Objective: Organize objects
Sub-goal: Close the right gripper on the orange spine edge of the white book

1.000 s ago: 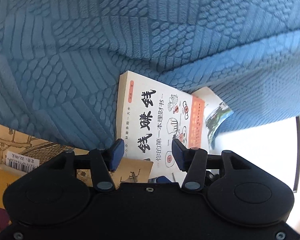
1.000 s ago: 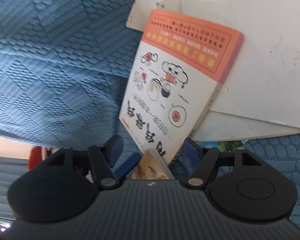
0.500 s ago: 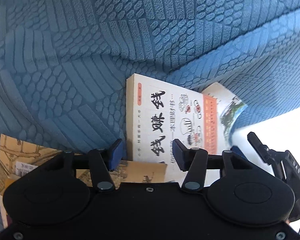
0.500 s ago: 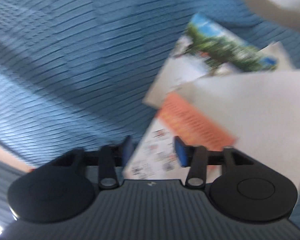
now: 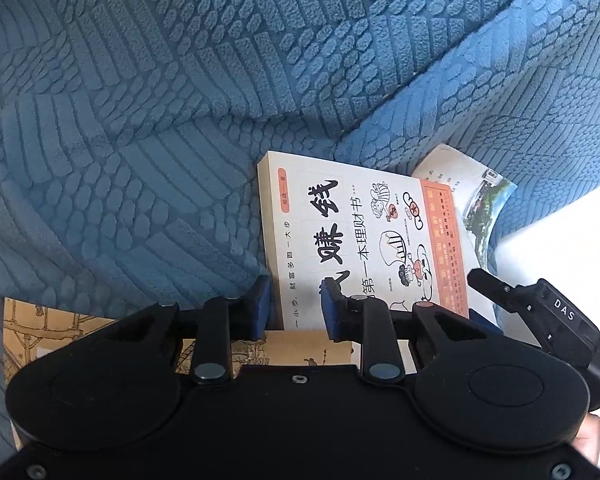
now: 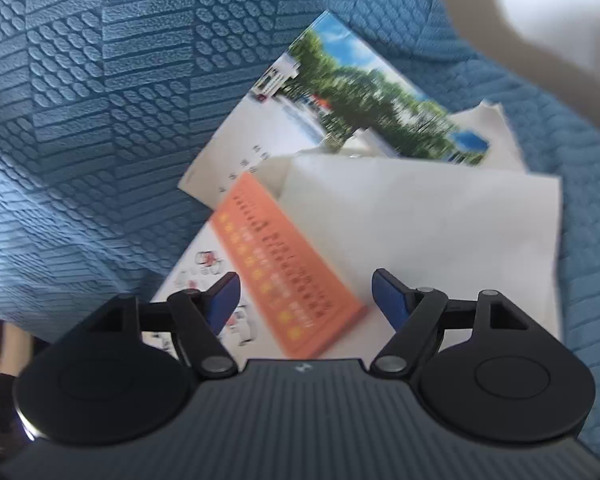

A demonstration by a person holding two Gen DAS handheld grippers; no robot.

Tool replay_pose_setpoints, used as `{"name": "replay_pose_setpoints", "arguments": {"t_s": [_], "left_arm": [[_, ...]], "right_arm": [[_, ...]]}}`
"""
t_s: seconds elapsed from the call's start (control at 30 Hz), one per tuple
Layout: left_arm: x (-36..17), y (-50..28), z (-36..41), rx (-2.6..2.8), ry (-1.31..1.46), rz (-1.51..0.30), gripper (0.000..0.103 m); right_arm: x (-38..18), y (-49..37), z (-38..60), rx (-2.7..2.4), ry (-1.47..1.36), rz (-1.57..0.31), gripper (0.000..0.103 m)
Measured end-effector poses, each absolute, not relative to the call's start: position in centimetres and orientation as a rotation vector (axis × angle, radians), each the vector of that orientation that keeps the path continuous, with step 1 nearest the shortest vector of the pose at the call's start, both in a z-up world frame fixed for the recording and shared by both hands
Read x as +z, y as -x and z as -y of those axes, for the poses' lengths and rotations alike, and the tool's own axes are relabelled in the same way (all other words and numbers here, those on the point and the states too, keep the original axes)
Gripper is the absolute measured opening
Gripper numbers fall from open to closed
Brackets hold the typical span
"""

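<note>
White book with orange band (image 5: 364, 236) lies flat on blue quilted cover (image 5: 140, 120), overlapping photo booklet (image 6: 340, 92) at far side. Left gripper (image 5: 294, 306) just closing, blue pads clamping book's near-left corner. Right gripper (image 6: 304, 296) just opening, jaws wide apart over orange band, gripping nothing. White sheet (image 6: 440, 232) to right.

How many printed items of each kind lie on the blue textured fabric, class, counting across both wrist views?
Books: 2 – the white book with the orange band and the tan illustrated book.
Photo booklets: 1 – the booklet with the tree photo.
Plain white sheets: 1 – the white sheet.
Total: 4
</note>
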State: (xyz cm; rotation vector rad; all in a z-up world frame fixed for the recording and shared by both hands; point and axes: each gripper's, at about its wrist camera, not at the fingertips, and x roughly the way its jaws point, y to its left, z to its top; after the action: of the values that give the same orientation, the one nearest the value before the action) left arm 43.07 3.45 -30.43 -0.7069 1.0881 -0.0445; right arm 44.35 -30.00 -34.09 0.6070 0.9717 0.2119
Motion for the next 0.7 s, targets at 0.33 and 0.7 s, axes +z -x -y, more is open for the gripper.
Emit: {"name": "replay_pose_setpoints", "arguments": {"t_s": [0.33, 0.7], "left_arm": [[-30.1, -43.2, -2.8, -0.058, 0.638, -1.093, 0.024], [-27.9, -42.4, -0.1, -0.058, 0.431, -1.027, 0.043]], "right_arm": [[-33.3, -43.8, 35.2, 0.373, -1.051, -0.848, 0.079], [-32.0, -44.2, 35.2, 0.516, -1.192, -0.778, 0.079]]}}
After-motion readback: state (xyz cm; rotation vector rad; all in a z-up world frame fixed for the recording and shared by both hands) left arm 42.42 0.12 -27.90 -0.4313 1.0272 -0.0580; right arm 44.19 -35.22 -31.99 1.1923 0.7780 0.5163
